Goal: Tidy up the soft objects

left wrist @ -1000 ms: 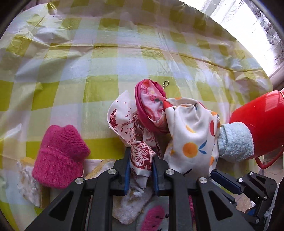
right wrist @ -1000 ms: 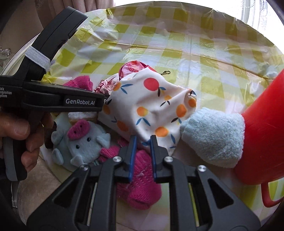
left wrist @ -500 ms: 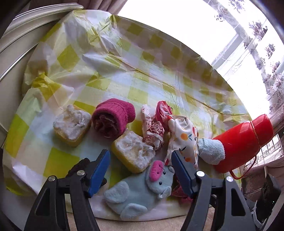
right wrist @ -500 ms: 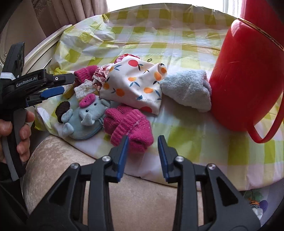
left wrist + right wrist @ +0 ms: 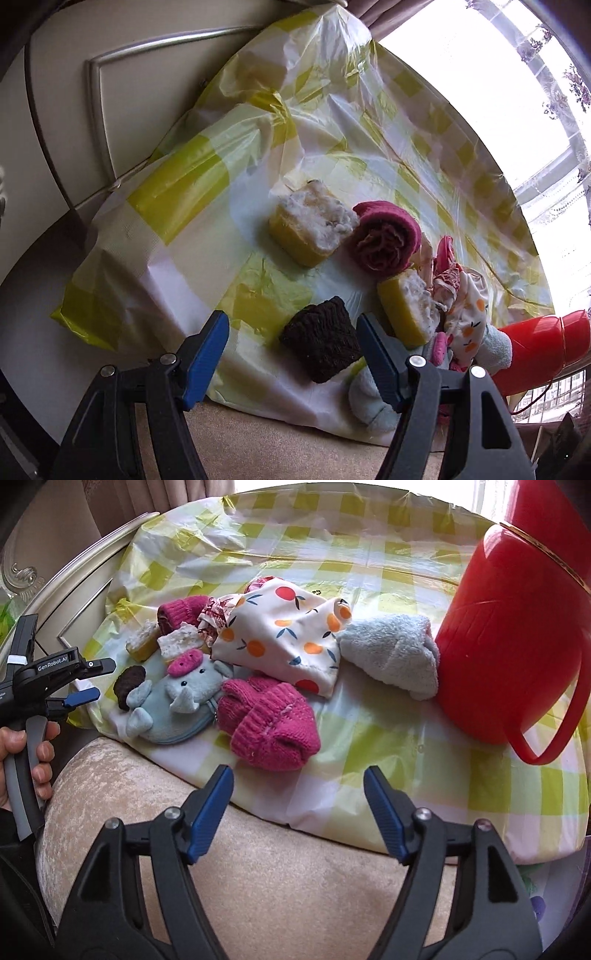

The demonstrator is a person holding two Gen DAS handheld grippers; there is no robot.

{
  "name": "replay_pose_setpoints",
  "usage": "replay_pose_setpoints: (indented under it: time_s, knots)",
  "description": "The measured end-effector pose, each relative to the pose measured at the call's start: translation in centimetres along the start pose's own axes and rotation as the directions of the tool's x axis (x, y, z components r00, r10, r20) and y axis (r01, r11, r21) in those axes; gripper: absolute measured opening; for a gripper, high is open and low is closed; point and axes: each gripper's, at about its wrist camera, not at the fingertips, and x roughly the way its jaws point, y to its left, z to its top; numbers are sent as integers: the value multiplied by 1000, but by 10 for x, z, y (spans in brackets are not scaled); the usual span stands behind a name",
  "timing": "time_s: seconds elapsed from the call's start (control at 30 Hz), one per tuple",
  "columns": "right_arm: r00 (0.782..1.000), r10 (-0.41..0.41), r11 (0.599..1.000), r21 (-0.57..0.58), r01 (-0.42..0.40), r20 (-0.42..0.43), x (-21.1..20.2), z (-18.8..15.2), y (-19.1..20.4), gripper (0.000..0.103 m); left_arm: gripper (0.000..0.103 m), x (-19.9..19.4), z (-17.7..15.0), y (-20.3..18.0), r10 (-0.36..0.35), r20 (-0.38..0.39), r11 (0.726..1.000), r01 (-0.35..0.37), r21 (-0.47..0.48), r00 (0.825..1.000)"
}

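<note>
Left gripper (image 5: pixel 291 339): jaws wide, holding nothing; dark knitted piece (image 5: pixel 320 343) lies beyond them near the cloth's near edge.
Right gripper (image 5: pixel 298 806): jaws opening, nothing between them, over the near cloth edge.
Soft objects: pink knit hat (image 5: pixel 269 725), elephant toy (image 5: pixel 177 707), fruit-print cloth (image 5: pixel 284 638), blue towel (image 5: pixel 391 653) bunched left of the red bucket (image 5: pixel 509 635).
Open room: checked cloth (image 5: pixel 369 565) bare at the far side.

A yellow-green and white checked plastic cloth (image 5: pixel 388 738) covers the surface, beside a plain red jug (image 5: pixel 509 638). On it lie a magenta knit hat (image 5: pixel 269 727), a pale blue plush elephant (image 5: pixel 184 705) with a pink cap, a light blue towel (image 5: pixel 391 653) — and a white cloth (image 5: pixel 284 635) printed with oranges. Two yellow sponges (image 5: pixel 310 229) wear whitish tops; the knit piece (image 5: pixel 321 343) is dark brown.
</note>
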Motion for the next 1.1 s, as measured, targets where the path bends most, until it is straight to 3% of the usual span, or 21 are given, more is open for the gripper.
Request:
replay_pose_setpoints:
  time_s: [0.2,0.4,0.47,0.53,0.6,0.7,0.87,1.1]
  knots:
    - [1000,-27,996,-90,26,-8,16,13,18,76,72,18,-2,-22,18,-53,1000,-17,19,998]
    - [999,-36,988,-150,32,-26,35,23,26,76,71,33,-6,-43,113,-53,989,-107,104,992]
    - [998,-40,987,-158,33,-40,42,25,29,76,56,34,-9,-50,155,-39,978,-148,144,987]
    - [998,-35,986,-166,25,-54,48,25,30,75,49,35,-11,-54,177,-26,971,-170,169,984]
    - [997,-37,986,-165,26,-67,53,23,30,61,42,33,-12,-55,176,-16,969,-170,182,984]
    - [998,-12,988,-152,3,-63,52,20,28,53,34,28,-14,-54,169,5,969,-167,184,986]
    - [1000,-8,989,-146,5,-24,41,17,27,47,31,8,-19,-54,129,69,975,-140,175,989]
    - [999,0,995,-98,3,34,17,10,20,46,31,-21,-32,-67,81,141,972,-109,208,987]
